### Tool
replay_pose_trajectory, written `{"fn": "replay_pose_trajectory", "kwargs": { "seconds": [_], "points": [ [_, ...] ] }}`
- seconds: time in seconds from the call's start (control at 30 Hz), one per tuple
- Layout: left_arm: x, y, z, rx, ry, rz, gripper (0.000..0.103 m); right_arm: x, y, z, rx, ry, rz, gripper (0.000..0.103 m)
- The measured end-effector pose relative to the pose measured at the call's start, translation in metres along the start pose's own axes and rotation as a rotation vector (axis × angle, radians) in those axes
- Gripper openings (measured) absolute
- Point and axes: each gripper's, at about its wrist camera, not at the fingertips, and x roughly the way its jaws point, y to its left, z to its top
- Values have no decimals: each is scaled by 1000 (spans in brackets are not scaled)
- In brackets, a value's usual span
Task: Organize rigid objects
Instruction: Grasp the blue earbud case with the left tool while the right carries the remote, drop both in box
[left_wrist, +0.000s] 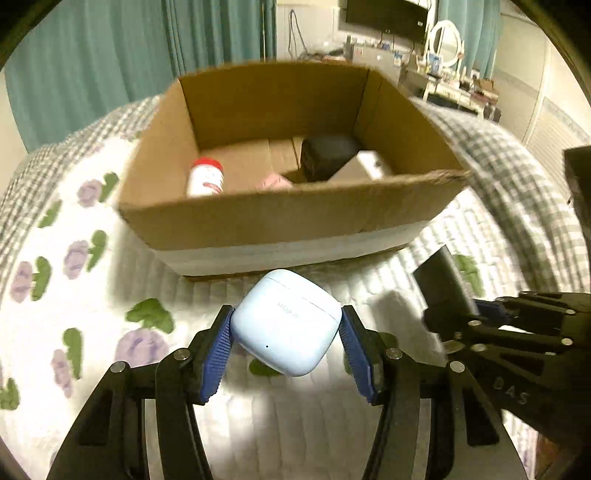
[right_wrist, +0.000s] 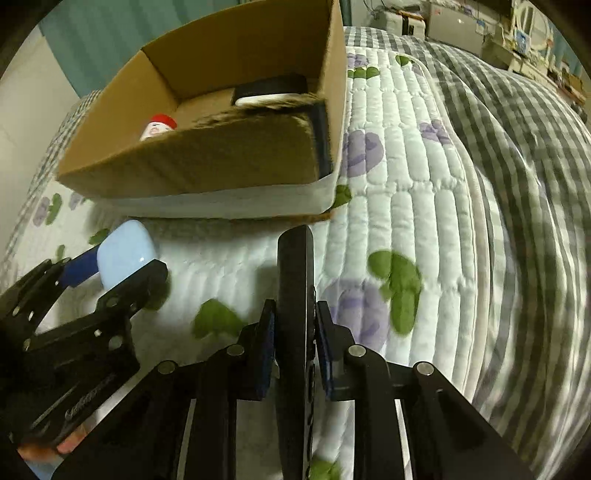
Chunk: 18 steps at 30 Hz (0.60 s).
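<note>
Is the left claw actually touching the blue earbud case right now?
Touching. In the left wrist view, both blue pads of the left claw press against the sides of the earbud case, which is held above the quilt.

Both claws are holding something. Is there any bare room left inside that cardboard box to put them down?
Yes. In the box, bare floor shows in the middle and back, between the red-capped bottle on the left and the black block on the right. The right corner is crowded: block, a white box and something pink bunch together there.
</note>
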Motion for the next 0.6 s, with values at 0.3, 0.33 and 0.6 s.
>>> {"fn": "replay_pose_trajectory", "kwargs": {
  "seconds": [0.3,0.33,0.6],
  "points": [
    [-79,10,22,31,-143,14,58,-77,39,8,-47,-97,16,19],
    [-86,12,26,31,-160,12,58,-93,44,13,-48,-127,17,19],
    [-133,43,72,20,-279,8,58,-184,72,81,-99,-298,3,19]
  ]
}}
